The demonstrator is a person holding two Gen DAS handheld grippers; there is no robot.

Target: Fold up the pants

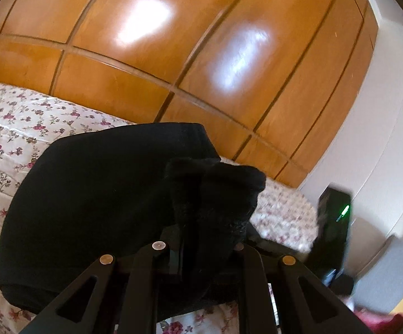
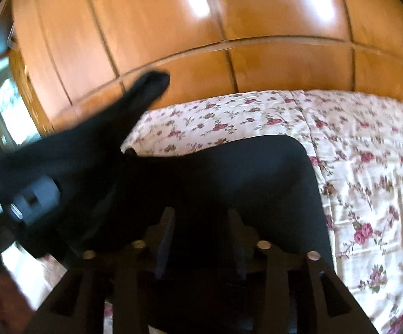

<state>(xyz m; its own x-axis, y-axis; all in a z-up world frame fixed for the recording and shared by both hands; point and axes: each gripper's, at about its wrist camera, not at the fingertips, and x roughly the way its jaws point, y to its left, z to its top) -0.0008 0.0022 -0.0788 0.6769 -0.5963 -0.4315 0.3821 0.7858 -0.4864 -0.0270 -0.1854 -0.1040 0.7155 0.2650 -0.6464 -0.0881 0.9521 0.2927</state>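
Note:
Black pants (image 1: 95, 194) lie partly folded on a floral bedspread (image 1: 12, 128). My left gripper (image 1: 201, 222) is shut on a bunched end of the pants (image 1: 218, 189), lifted above the bed. In the right wrist view the pants (image 2: 243, 172) spread in front of my right gripper (image 2: 201, 222), whose fingers (image 2: 165, 236) stand apart over the black cloth. The left gripper (image 2: 34, 197) shows blurred at left there, carrying a raised strip of pants (image 2: 145, 89).
A glossy wooden wardrobe (image 1: 173, 41) stands behind the bed. A white wall (image 1: 382, 111) and a dark device with a green light (image 1: 338, 217) are at right. The floral bedspread (image 2: 368, 153) extends to the right of the pants.

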